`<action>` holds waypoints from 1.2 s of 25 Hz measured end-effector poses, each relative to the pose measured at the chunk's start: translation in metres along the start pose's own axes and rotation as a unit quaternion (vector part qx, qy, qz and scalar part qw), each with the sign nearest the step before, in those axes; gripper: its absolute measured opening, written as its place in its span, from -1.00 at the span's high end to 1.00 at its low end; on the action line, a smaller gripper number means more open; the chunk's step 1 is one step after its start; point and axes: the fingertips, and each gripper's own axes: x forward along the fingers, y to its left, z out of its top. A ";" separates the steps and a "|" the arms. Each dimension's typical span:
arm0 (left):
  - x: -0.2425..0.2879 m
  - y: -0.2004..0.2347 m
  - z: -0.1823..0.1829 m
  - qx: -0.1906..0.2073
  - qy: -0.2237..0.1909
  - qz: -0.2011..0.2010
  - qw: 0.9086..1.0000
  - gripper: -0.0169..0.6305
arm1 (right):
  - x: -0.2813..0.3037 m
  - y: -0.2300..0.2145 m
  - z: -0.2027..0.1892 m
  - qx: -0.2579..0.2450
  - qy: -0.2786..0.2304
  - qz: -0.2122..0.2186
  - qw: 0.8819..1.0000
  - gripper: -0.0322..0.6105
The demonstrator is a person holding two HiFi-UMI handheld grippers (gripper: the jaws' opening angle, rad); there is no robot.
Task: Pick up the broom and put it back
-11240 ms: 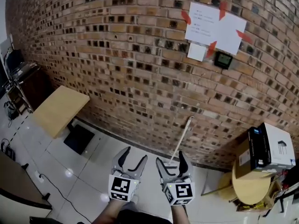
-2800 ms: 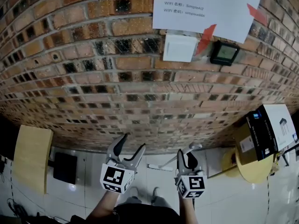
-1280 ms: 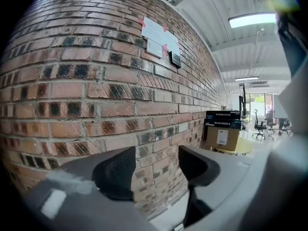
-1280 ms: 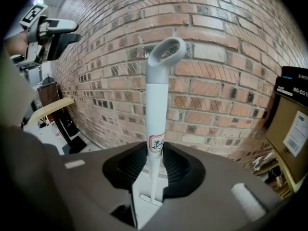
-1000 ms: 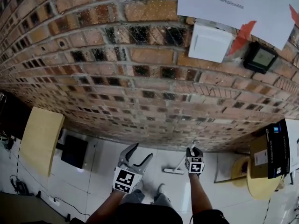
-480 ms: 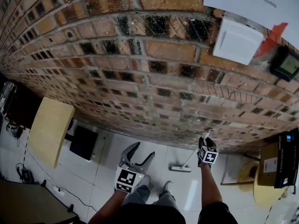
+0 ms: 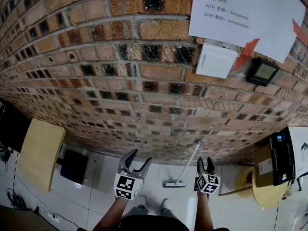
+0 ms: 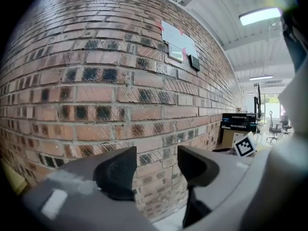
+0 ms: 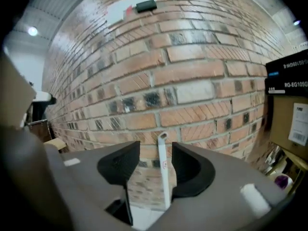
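Head view, broom: the broom [image 7: 185, 166] leans on the brick wall [image 7: 120, 81], its head on the floor [image 7: 103, 177], just beside the right claw [image 7: 205, 164].
Head view, step: letting go; best to back the claw straight off so the handle stays propped.
Left gripper view: the left claw [image 8: 156, 163] is spread and empty, with only bricks ahead.
Right gripper view: the right claw [image 9: 155, 150] has just been opening and is released; the handle [image 9: 163, 177] shows through the gap, and neither pad touches it.

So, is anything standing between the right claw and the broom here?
Nothing visible does. The right claw has just been opening its jaws. The broom, leaning on the brick wall, shows in the gap between them, touched by neither pad.
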 end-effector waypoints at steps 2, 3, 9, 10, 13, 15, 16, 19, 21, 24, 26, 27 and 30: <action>-0.002 0.002 0.006 -0.002 -0.009 -0.002 1.000 0.13 | -0.025 0.023 0.027 -0.024 -0.021 0.013 0.999 0.23; -0.004 0.004 0.009 -0.004 -0.012 -0.002 1.000 0.13 | -0.036 0.033 0.041 -0.039 -0.032 0.017 0.999 0.20; -0.027 0.011 0.036 0.013 -0.047 0.010 0.999 0.13 | -0.108 0.078 0.132 -0.082 -0.125 0.019 0.989 0.15; -0.034 0.012 0.040 0.016 -0.051 0.012 0.998 0.12 | -0.118 0.087 0.141 -0.082 -0.136 0.023 0.987 0.13; -0.052 0.016 0.048 0.023 -0.065 0.021 0.997 0.12 | -0.137 0.109 0.153 -0.087 -0.141 0.018 0.986 0.00; -0.063 0.018 0.050 0.027 -0.071 0.023 0.997 0.12 | -0.144 0.119 0.157 -0.073 -0.148 0.012 0.986 -0.13; -0.067 0.018 0.051 0.028 -0.073 0.022 0.997 0.12 | -0.145 0.124 0.158 -0.069 -0.150 0.011 0.986 -0.17; -0.080 0.020 0.054 0.028 -0.080 0.019 0.996 0.11 | -0.147 0.142 0.160 -0.066 -0.155 0.017 0.986 -0.18; -0.086 0.021 0.055 0.026 -0.083 0.012 0.996 0.10 | -0.154 0.158 0.164 -0.066 -0.174 0.028 0.982 -0.18; -0.093 0.023 0.057 0.029 -0.081 -0.005 0.996 0.08 | -0.161 0.193 0.162 -0.086 -0.192 0.056 0.976 -0.18; -0.098 0.022 0.058 0.031 -0.081 -0.017 0.996 0.06 | -0.162 0.212 0.154 -0.101 -0.182 0.063 0.976 -0.18; -0.101 0.022 0.057 0.032 -0.082 -0.022 0.996 0.06 | -0.164 0.219 0.152 -0.104 -0.181 0.061 0.976 -0.18; -0.112 0.013 0.056 0.032 -0.095 -0.035 0.994 0.06 | -0.177 0.226 0.149 -0.101 -0.182 0.034 0.977 -0.17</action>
